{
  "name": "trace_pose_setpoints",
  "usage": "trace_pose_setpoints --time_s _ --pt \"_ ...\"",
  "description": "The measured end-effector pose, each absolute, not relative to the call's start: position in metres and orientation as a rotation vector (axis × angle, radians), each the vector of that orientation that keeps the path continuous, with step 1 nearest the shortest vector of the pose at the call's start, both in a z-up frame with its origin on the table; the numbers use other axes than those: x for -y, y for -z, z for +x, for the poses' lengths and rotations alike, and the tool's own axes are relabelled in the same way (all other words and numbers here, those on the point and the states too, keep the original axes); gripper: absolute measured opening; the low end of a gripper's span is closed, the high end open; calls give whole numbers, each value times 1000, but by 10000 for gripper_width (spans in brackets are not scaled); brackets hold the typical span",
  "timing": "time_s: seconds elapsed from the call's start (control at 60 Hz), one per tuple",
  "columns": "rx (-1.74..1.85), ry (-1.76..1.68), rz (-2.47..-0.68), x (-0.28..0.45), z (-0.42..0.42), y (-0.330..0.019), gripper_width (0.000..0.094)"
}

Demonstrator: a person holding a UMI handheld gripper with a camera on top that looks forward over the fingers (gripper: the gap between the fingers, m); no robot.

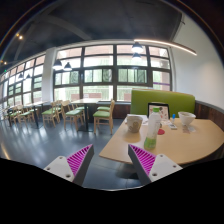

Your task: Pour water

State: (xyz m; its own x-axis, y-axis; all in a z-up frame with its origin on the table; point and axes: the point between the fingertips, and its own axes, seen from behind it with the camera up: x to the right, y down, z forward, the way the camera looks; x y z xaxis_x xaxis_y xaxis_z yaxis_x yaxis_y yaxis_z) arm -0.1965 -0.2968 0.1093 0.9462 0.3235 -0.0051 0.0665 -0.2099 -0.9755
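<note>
Gripper [112,163] held above floor level, fingers apart, nothing between pink pads [80,158]. Just beyond right finger: round wooden table [190,146] bearing white pitcher [134,123], white cup [150,130], white bowl [186,119], green cup [149,144]. Behind table, green booth seat [163,101]. Farther off, chairs [104,114], tables, large windows [98,68]. Ceiling light strip [165,46] lit.

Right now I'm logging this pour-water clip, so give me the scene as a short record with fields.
setting: cafe-like room with large windows
gripper: open, holding nothing
table: round, light wood, just ahead of the fingers
on table: white cups, green item nearest the fingers
behind table: green bench
water: cannot tell
</note>
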Motion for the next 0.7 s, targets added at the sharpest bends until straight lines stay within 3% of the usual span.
trace_pose_setpoints --time_s 0.333,0.7 --pt "169 -124 -1720 258 -130 -101 795" --pt "79 -71 -1787 103 -74 -81 795"
